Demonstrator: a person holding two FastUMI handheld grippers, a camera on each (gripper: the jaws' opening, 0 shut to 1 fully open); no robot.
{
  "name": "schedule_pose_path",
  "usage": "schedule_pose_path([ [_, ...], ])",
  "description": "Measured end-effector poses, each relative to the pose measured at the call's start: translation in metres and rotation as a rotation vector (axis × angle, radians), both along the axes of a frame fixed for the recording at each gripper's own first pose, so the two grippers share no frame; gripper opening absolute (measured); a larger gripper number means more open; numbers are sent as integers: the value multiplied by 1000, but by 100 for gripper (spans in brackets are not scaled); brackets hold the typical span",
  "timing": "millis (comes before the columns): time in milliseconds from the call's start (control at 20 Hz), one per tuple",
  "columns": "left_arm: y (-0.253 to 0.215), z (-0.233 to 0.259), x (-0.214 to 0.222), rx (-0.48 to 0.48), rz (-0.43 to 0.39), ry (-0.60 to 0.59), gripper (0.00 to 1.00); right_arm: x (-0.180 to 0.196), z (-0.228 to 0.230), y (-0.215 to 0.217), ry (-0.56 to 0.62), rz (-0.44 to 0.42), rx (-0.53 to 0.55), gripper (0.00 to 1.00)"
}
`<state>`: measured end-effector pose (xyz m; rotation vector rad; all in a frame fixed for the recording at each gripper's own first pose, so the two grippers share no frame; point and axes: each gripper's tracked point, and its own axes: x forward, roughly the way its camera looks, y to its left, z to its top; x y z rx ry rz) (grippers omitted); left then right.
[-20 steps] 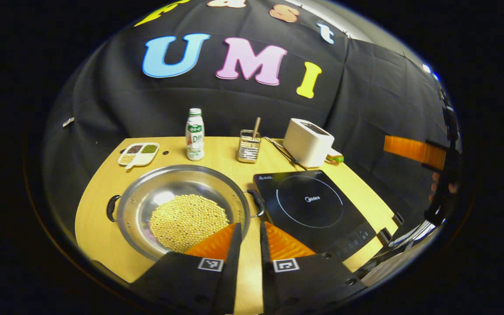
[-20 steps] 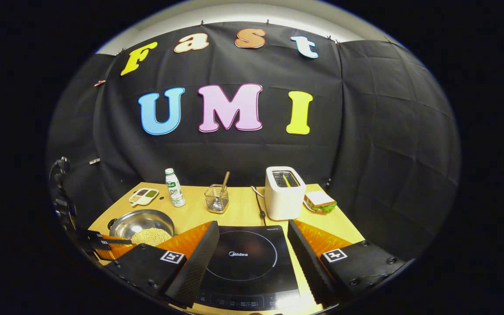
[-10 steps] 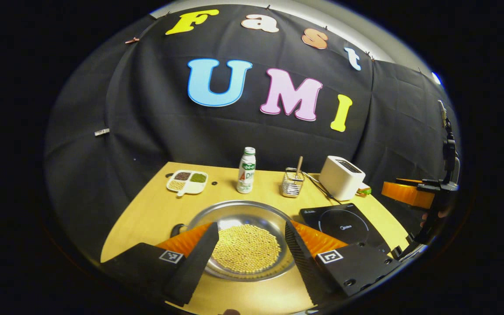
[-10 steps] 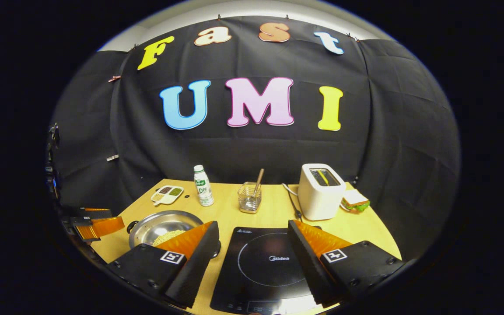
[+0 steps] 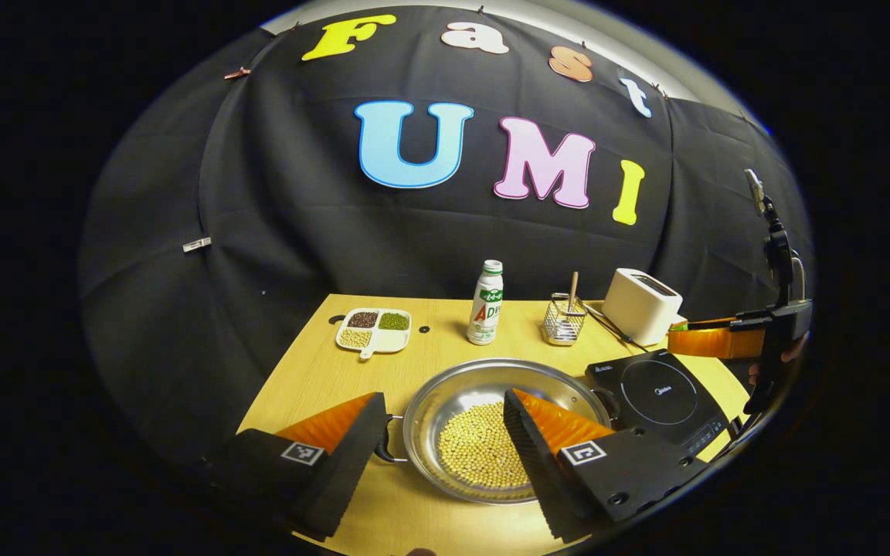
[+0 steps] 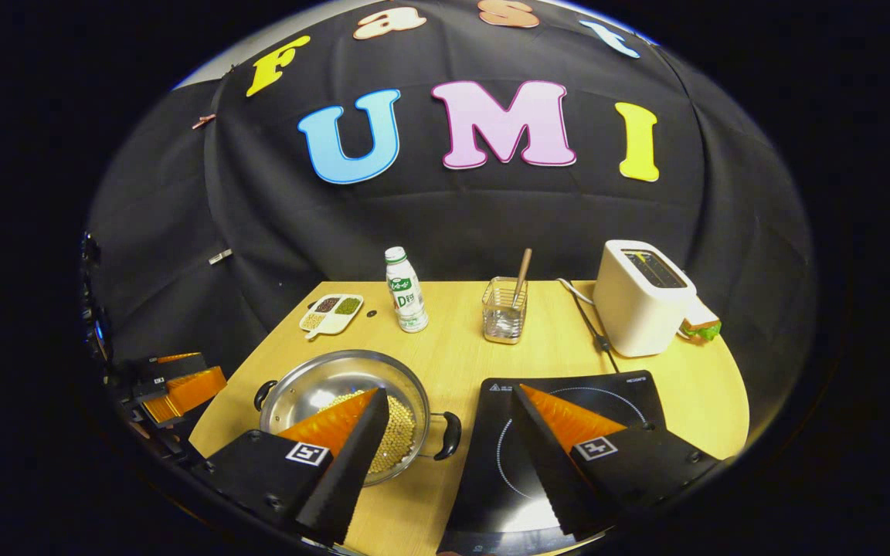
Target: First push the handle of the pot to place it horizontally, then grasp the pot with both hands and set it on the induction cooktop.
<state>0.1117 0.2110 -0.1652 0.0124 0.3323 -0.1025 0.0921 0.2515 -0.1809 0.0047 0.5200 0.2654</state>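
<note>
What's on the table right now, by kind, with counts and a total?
Cookware: 1, the pot of beans
Appliances: 2, the induction cooktop and the toaster
Containers: 3, the bottle, the wire holder and the divided dish
Food: 1, the sandwich
Total: 7

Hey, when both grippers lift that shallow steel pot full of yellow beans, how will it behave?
The shallow steel pot looks rigid, so it probably won't flex. Its loose yellow beans would likely slide and shift weight if tilted. The small black side handles look smooth and curved, possibly slippery.
</note>
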Motion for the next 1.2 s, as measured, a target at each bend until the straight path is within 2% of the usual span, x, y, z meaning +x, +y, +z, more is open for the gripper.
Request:
schedule_pose_path([
  [250, 21, -20, 21, -15, 10, 24, 95, 18, -45, 16, 99, -1, -1, 99],
  [550, 36, -49, 42, -62, 18, 58, 95, 27, -105, 27, 255, -22, 65, 99],
  [1000, 46, -99, 70, -52, -2, 135, 96, 27, -151, 36, 344, -7, 69, 99],
  [1200, 47, -128, 82, -76, -8, 206, 95, 32, -157, 39, 331, -7, 47, 99],
])
